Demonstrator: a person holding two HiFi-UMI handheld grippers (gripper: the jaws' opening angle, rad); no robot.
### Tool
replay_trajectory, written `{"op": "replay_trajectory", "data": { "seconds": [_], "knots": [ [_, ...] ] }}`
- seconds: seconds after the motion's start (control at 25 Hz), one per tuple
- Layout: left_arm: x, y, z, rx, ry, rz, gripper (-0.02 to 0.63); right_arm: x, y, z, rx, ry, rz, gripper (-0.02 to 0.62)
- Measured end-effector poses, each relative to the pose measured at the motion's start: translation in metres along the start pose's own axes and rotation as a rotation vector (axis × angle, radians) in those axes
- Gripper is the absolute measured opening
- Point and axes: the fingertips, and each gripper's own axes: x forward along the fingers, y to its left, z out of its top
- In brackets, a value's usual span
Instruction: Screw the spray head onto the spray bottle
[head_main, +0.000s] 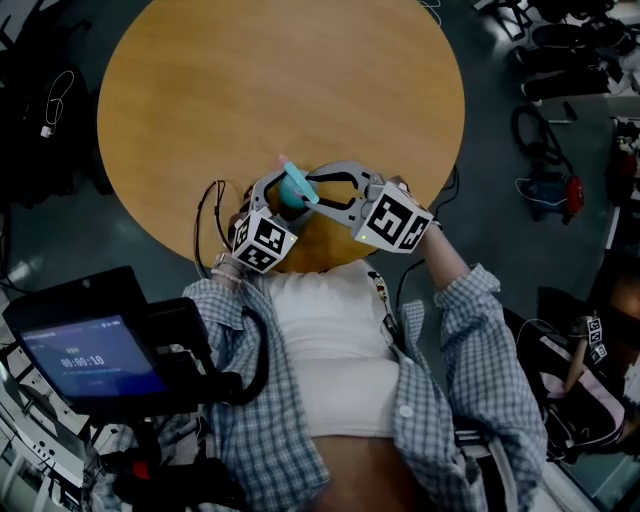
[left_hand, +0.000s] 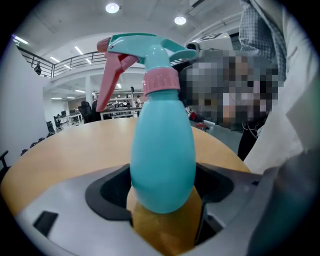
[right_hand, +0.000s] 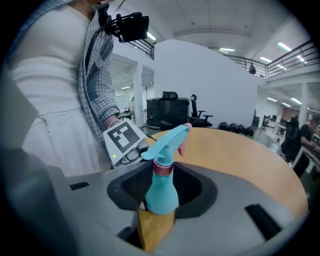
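Left tongs (left_hand: 162, 197) pinching spray bottle (left_hand: 162, 150) by lower body, pads on both sides; right tongs (right_hand: 159, 202) pressed on same bottle from opposite side, as we read it; bottle upright at near edge of round tabletop (head_main: 280, 90); we cannot tell if it rests there; spray head (left_hand: 142, 47) on neck, pink collar (left_hand: 161, 80) beneath; checked shirt (head_main: 480, 340) nearer.

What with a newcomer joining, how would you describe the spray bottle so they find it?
At the near edge of the round wooden table, right before the person, the left gripper holds the spray bottle. It is the only turquoise thing there: egg-shaped body, pink collar and trigger.
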Motion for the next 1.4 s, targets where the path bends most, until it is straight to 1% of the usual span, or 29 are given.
{"op": "replay_trajectory", "data": {
  "seconds": [0.16,0.24,0.36,0.44,0.48,0.52,0.6,0.72,0.8,0.92,0.96,1.04,1.16,1.24,1.4],
  "knots": [
    [0.001,0.001,0.002,-0.007,-0.004,0.018,0.388,-0.003,-0.002,0.001,0.071,-0.035,-0.246,0.120],
    [0.001,0.002,0.003,-0.011,-0.005,0.028,0.388,-0.004,-0.003,0.000,0.130,-0.054,-0.369,0.120],
    [0.003,0.002,0.005,-0.014,-0.007,0.037,0.388,-0.006,-0.007,0.000,0.217,-0.083,-0.524,0.120],
    [0.004,0.002,0.006,-0.014,-0.007,0.039,0.388,-0.006,-0.008,0.000,0.254,-0.092,-0.590,0.121],
    [0.004,0.002,0.006,-0.014,-0.007,0.039,0.388,-0.005,-0.008,0.000,0.264,-0.094,-0.599,0.121],
    [0.004,0.002,0.006,-0.013,-0.007,0.037,0.389,-0.005,-0.008,-0.001,0.269,-0.095,-0.590,0.121],
    [0.005,0.002,0.006,-0.010,-0.005,0.035,0.388,-0.005,-0.007,-0.002,0.271,-0.095,-0.530,0.121],
    [0.005,0.002,0.006,-0.007,-0.003,0.033,0.388,-0.010,-0.008,-0.001,0.246,-0.092,-0.397,0.123],
    [0.005,0.003,0.006,-0.007,-0.003,0.032,0.389,-0.015,-0.009,0.001,0.232,-0.094,-0.282,0.123],
    [0.005,0.003,0.006,-0.004,-0.002,0.029,0.388,-0.020,-0.010,0.002,0.239,-0.093,-0.076,0.121],
    [0.005,0.003,0.005,-0.002,-0.001,0.029,0.390,-0.020,-0.010,0.002,0.240,-0.080,-0.009,0.121],
    [0.005,0.003,0.004,0.001,0.001,0.028,0.388,-0.017,-0.013,0.000,0.218,-0.032,0.092,0.121],
    [0.004,0.003,0.003,0.005,0.005,0.029,0.388,-0.009,-0.014,-0.003,0.170,0.053,0.222,0.121],
    [0.004,0.004,0.003,0.004,0.006,0.030,0.388,-0.004,-0.012,-0.004,0.156,0.092,0.295,0.121],
    [0.004,0.003,0.003,-0.001,0.005,0.027,0.388,0.003,-0.010,-0.005,0.147,0.130,0.374,0.123]
  ]
}}
